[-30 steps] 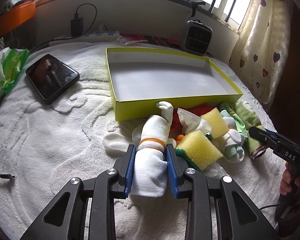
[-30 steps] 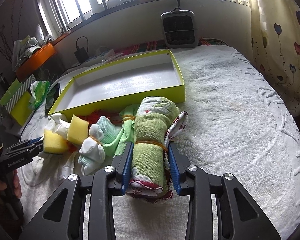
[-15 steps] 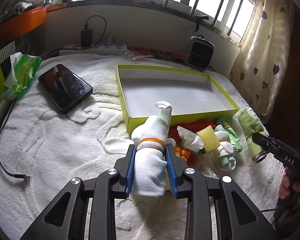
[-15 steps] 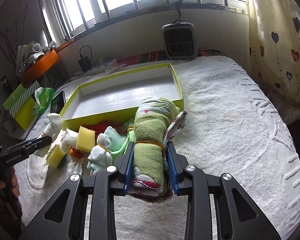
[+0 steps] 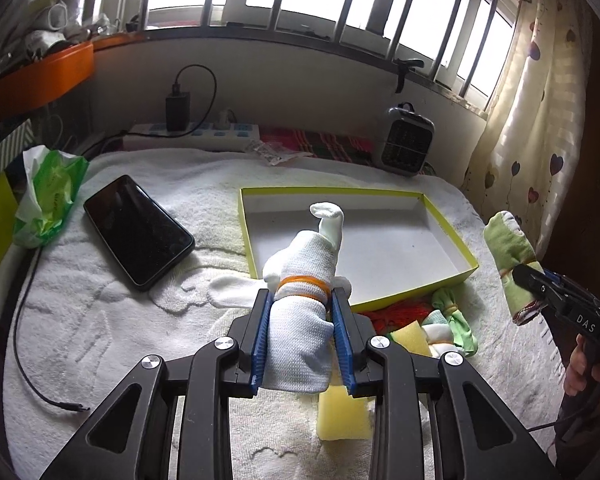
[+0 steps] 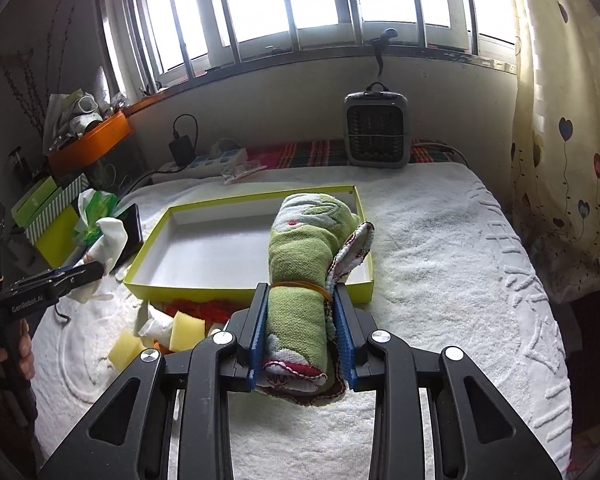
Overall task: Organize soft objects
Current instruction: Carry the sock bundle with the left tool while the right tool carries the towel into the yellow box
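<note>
A white towelling cover (image 5: 100,320) is spread over what looks like a bed under a barred window (image 6: 320,0), with a small heater (image 6: 375,135) at the far edge. The left gripper (image 5: 302,344) has its fingers (image 5: 260,340) pressed against both sides of a white rolled cloth (image 5: 300,320) bound by an orange rubber band (image 5: 300,282), held in the air in front of the near wall of the shallow yellow-green box (image 5: 452,236). The right gripper (image 6: 302,340) is likewise clamped on a green rolled towel (image 6: 298,280), also banded, which hangs before the box's right end in its own view.

The box (its white floor bare) sits just beyond a heap of leftovers against its near wall: yellow sponges (image 6: 186,330), something red (image 5: 400,314), and a small green-and-white bundle (image 5: 448,328). A dark phone (image 5: 138,232) lies to the left, well apart, with a cable (image 5: 28,340) trailing near it.

The risks I see: each roll is gripped near its lower end, so the long free top could sag or swing and catch the box rim on the way in. Both grippers heading for the same box may also crowd each other. The white roll's loose tail (image 5: 328,218) could snag, though I cannot tell how firmly it is tucked.
</note>
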Motion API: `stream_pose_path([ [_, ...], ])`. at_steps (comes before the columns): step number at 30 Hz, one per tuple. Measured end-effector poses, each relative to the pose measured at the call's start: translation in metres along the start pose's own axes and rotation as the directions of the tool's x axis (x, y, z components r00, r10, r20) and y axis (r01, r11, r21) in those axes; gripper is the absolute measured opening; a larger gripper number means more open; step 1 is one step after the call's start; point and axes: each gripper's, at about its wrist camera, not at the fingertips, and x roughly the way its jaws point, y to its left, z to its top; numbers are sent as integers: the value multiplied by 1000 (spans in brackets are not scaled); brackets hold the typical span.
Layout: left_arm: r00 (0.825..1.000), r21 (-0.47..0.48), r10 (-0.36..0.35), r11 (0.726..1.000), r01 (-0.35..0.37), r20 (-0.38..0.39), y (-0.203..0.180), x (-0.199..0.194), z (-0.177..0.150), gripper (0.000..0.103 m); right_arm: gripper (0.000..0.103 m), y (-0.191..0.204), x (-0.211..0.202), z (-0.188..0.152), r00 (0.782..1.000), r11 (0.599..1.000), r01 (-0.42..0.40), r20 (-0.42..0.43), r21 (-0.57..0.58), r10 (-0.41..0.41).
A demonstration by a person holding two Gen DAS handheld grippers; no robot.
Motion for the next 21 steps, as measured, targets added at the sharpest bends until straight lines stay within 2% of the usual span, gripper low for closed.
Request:
stream_pose_path([
  [4, 1000, 1, 9, 1000, -9, -6, -1, 13, 14, 27, 31, -2, 11, 16, 1000, 1000, -17, -7, -6, 17],
  [12, 999, -4, 23, 1000, -23, -33, -1, 45, 33, 27, 31, -8, 50, 38, 999, 999, -3, -54, -33, 2],
  [21, 996, -4, 27, 1000, -27, -80, 3, 71, 34, 27, 31, -19, 83, 43, 994, 1000, 3, -105, -16, -4],
])
